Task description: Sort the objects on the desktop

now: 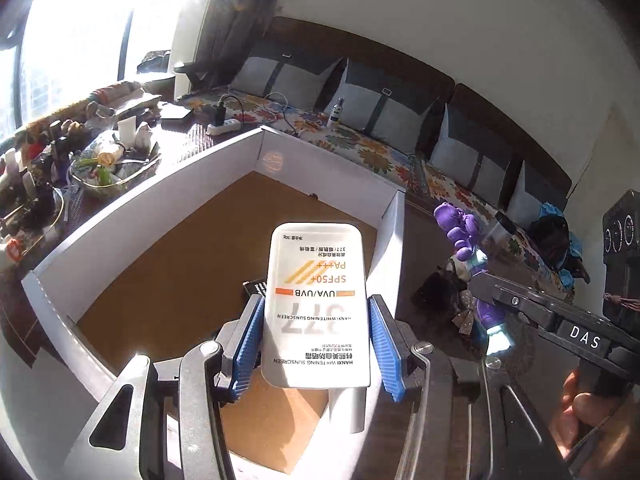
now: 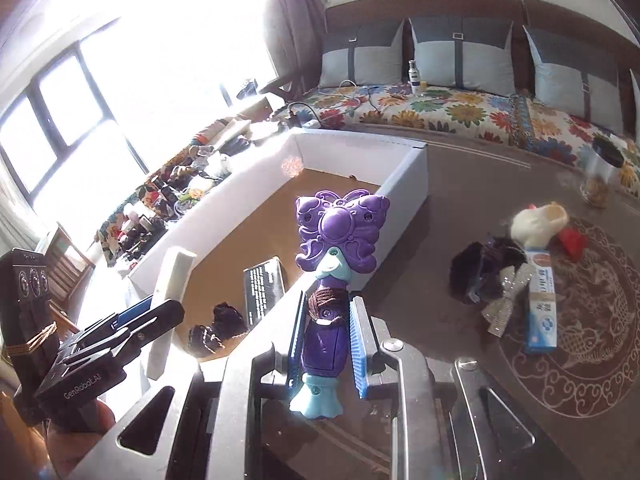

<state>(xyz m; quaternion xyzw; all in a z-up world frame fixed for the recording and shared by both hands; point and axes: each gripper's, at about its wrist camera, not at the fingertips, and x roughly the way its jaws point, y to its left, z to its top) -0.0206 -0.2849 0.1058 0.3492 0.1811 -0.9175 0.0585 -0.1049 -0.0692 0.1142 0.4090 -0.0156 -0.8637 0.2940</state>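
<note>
Pinching a white sunscreen tube (image 1: 316, 312) between its blue pads (image 1: 248, 340), the left gripper (image 1: 316, 340) holds it in the air over the white box (image 1: 132, 208). The tube points away from the camera with its print upside down, and below it lies the brown cardboard floor of the box. A small black card (image 1: 256, 288) lies on that floor just left of the tube.

The right gripper (image 2: 326, 344) is pressed together on a purple toy (image 2: 336, 280), its pads (image 2: 358, 352) clamping the dark purple handle. The toy stands upright, with its butterfly-shaped head at the top and a pale blue end at the bottom (a brown band is wound around its neck). It hangs above the near wall of the box, roughly over the rim. In the left wrist view the same toy (image 1: 464, 232) shows to the right of the box.

Inside the box, near the close corner, lie the black card (image 2: 264, 288) and a dark hair tie (image 2: 218, 326). On the brown table (image 2: 460, 200) to the right lie a toothpaste box (image 2: 540, 304), a glittery bow (image 2: 504, 300), a black fuzzy item (image 2: 484, 272), a cream plush (image 2: 540, 224) and a red piece (image 2: 572, 240), all close together. A jar (image 2: 600, 176) stands further back.
</note>
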